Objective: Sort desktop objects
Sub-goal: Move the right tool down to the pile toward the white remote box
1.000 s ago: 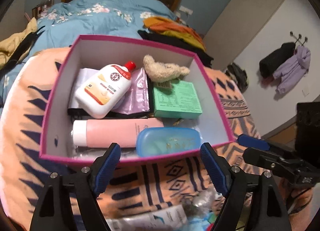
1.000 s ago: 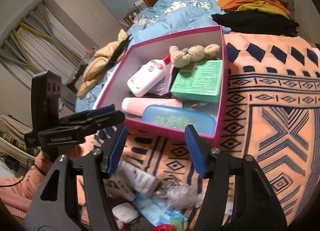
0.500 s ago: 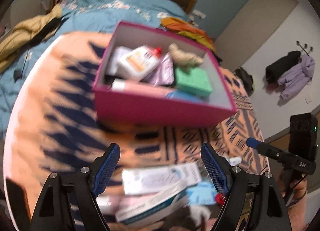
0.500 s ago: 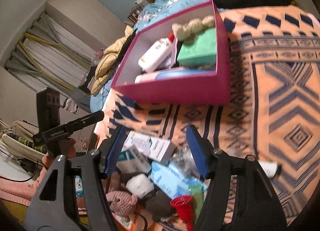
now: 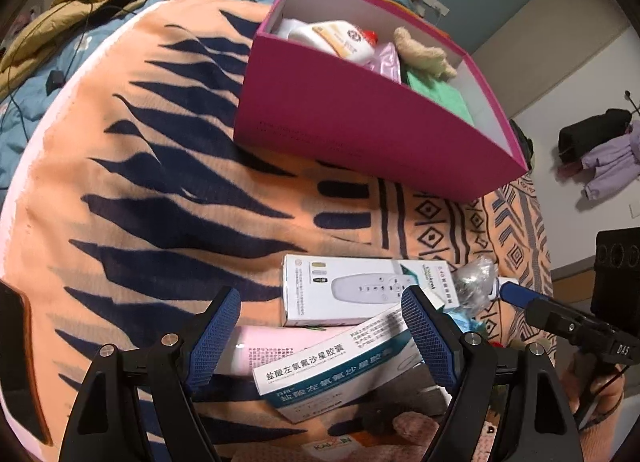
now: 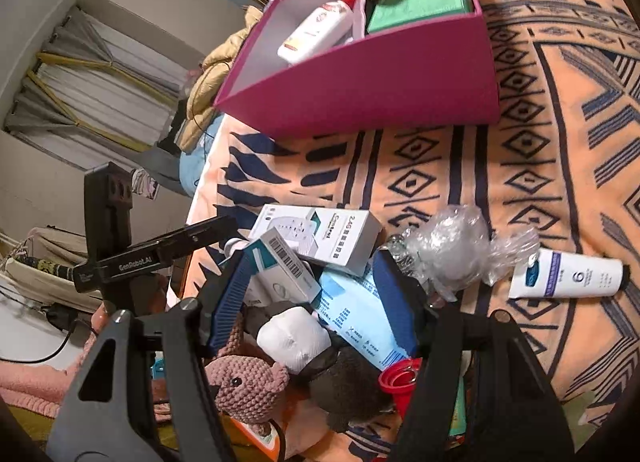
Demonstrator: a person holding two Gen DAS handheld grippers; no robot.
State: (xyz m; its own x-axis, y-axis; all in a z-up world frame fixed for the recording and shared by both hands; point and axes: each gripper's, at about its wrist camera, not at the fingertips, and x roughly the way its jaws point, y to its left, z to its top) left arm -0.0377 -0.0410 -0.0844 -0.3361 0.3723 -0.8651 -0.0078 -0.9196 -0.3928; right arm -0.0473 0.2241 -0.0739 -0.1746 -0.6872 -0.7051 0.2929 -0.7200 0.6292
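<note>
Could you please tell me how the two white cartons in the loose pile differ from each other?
The remote-control carton lies flat on the blanket, all white with a pictured remote; the medicine carton rests tilted on top of the pile and carries a teal band with bold Chinese lettering. The medicine carton overlaps the remote-control carton's near edge. Both are long, closed, and outside the pink box.

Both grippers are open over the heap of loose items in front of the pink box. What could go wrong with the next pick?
1. The teal-and-white medicine carton lies tilted across the white remote-control box; lifting either may drag or tip the other.
2. The right gripper hangs above tightly packed things, a white moulded piece and a pale blue packet, so its fingers may catch two at once.
3. The crumpled clear plastic wrap looks slippery.
</note>
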